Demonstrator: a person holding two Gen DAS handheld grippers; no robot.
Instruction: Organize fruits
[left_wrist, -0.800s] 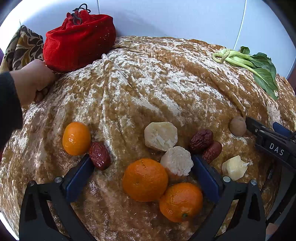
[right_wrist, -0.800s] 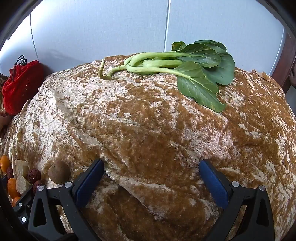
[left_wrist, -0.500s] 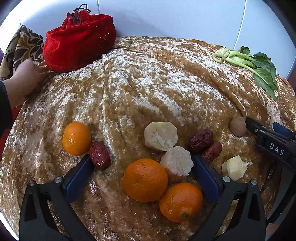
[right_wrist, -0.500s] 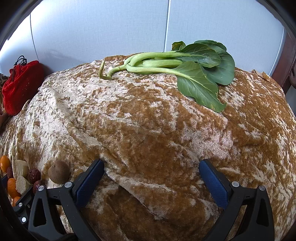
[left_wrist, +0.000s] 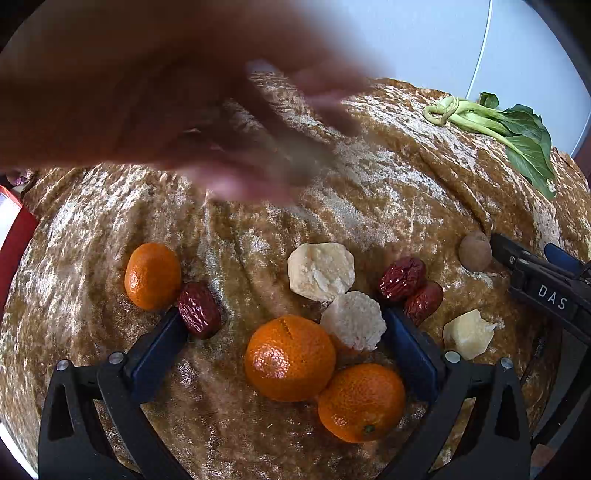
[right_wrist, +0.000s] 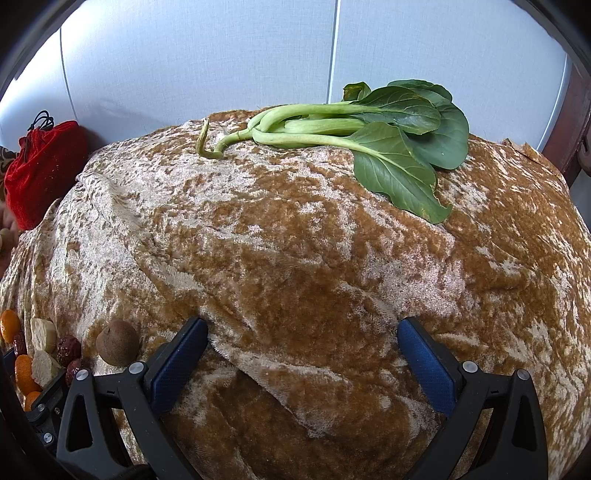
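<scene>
While spread wide across both views, brown-and-cream velvet cloth, wrinkled and draped over the whole surface. Blurred bare hand filling the upper left of the left wrist view, close to the lens, fingers pointing right (too smeared to tell whether touching anything). Red drawstring pouch at the far left edge of the cloth, against the pale wall. Leafy green vegetable lying flat at the far edge, stems to the left, leaves to the right. Left gripper spread wide, holding nothing, resting low over the fruit cluster. Right gripper likewise gaping and empty over bare cloth, its side showing at the right edge of the left view. Between the left fingers: large mandarin touching a second mandarin nearer the camera, plus a pale cut chunk against the right finger. Another pale chunk just beyond. Third mandarin outside the left finger, touching a red date at that fingertip. Two more dates pressed together beside the right finger. Small pale piece further right. Round brown fruit just beside the right gripper's left finger.
</scene>
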